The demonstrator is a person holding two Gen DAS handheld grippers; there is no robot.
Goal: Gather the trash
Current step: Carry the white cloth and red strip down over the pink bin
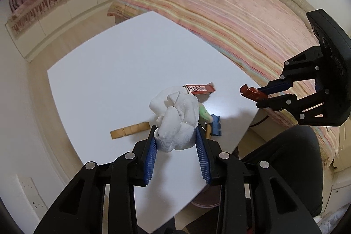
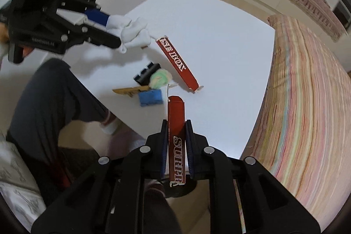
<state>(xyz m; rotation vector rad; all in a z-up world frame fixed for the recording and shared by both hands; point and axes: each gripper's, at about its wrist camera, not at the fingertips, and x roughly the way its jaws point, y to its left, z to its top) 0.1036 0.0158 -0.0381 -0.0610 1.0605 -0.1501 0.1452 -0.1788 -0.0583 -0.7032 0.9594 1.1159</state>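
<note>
The left gripper (image 1: 176,135) pinched a crumpled white tissue (image 1: 175,115) above the white table (image 1: 109,71). The right gripper (image 2: 176,126) was clamped tight on a red cardboard strip (image 2: 176,124), while another red strip (image 2: 176,63) lay on the table.

Both wrist cameras look steeply down, close above the shared white table (image 1: 114,71).

White crumpled tissue (image 1: 175,122); red card strip (image 2: 176,142) with white lettering; second red strip (image 2: 177,63), same lettering; white table (image 1: 122,71); blue block (image 2: 151,98); tan cardboard piece (image 1: 129,130); pink-striped bedspread (image 1: 230,14); black grippers, blue pads (image 1: 151,159).
</note>
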